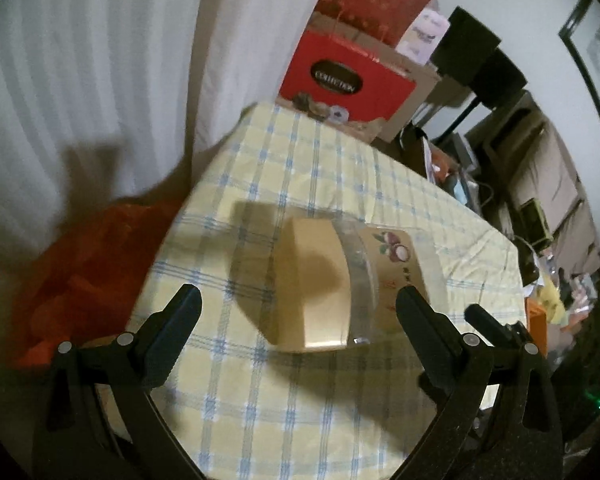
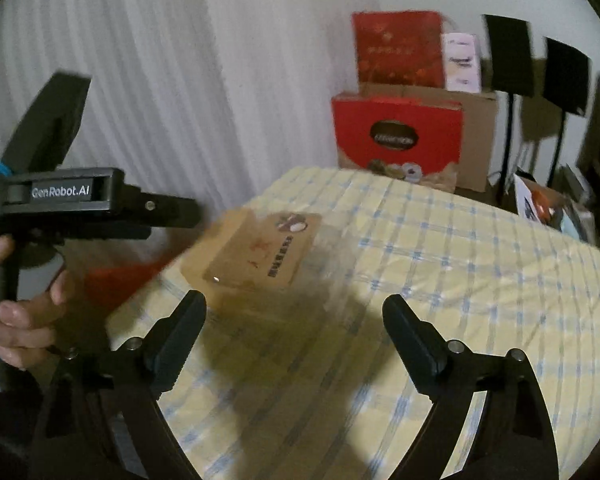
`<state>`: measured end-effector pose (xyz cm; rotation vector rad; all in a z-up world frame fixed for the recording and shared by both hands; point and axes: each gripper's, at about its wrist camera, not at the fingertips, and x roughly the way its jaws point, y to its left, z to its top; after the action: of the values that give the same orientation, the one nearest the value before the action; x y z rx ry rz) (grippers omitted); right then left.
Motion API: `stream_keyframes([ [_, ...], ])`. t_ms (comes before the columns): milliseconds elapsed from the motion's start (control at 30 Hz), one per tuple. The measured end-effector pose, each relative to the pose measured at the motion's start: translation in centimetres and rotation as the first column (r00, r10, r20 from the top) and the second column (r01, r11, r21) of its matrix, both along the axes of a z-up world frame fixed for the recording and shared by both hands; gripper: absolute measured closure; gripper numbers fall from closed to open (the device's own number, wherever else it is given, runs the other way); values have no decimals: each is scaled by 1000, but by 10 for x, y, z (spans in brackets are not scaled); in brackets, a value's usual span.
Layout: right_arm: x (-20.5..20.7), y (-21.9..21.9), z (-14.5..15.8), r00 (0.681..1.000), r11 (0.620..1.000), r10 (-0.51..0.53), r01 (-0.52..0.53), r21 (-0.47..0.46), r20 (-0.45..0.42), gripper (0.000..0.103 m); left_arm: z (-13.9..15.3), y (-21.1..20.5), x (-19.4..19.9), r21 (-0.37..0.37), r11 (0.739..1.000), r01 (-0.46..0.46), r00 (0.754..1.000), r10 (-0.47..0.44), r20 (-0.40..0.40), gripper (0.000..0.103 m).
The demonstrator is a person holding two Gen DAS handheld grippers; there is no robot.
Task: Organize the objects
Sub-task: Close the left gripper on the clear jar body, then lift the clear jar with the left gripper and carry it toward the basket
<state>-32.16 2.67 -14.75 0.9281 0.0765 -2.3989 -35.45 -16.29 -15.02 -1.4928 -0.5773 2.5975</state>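
A tan cardboard box point(image 1: 320, 280) with a fruit print lies in a clear plastic wrapper on the yellow and blue checked tablecloth point(image 1: 300, 400). My left gripper point(image 1: 300, 300) hovers over its near end, open, with a finger on either side and neither touching it. The right wrist view shows the same box point(image 2: 264, 252) near the table's left edge. My right gripper point(image 2: 296, 302) is open just short of it, nothing between its fingers. A hand point(image 2: 20, 320) holds the left gripper's body point(image 2: 80, 196) at the left of that view.
Red gift bags point(image 2: 396, 140) and a brown cardboard carton point(image 2: 476, 140) stand at the table's far end. A white curtain point(image 1: 80, 80) hangs at the left, with something orange point(image 1: 88, 260) below it. Black stands point(image 2: 508, 56) and cluttered shelves point(image 1: 540, 200) fill the right.
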Motion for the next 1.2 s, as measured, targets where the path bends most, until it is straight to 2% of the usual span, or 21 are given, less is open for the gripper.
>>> stream_keyframes([
  [133,-6,-12,-18,997,997,55,-57,47,49,11,-15,6,-10,45,998,42,999,-43,27,8],
  [167,-7,-17,-21,996,995,68,-71,67,49,11,-19,8,-12,52,997,49,998,-51,36,11],
  [267,-9,-20,-29,997,992,71,-74,99,42,11,-26,14,-19,69,995,70,996,-74,46,11],
  [333,-15,-21,-34,997,992,70,-74,104,46,11,-27,16,-22,83,994,76,996,-80,45,13],
  [433,-19,-26,-36,994,993,94,-98,71,50,11,-25,25,-26,98,987,124,991,-128,38,21],
  [533,-27,-28,-36,992,992,119,-120,31,47,14,-21,34,-25,43,989,139,990,-140,19,20],
  [667,-19,-38,-38,994,987,106,-104,121,-8,18,-15,41,-24,-7,989,147,989,-147,23,22],
  [800,-16,-35,-38,996,992,89,-89,93,-4,19,-4,43,-15,-52,991,124,992,-124,0,33],
  [900,-13,-28,-33,996,995,86,-86,40,3,20,2,41,-10,-30,993,113,994,-113,-1,33],
  [1200,15,-17,-9,995,997,70,-69,16,-65,20,32,52,14,-18,994,110,992,-110,-55,33],
])
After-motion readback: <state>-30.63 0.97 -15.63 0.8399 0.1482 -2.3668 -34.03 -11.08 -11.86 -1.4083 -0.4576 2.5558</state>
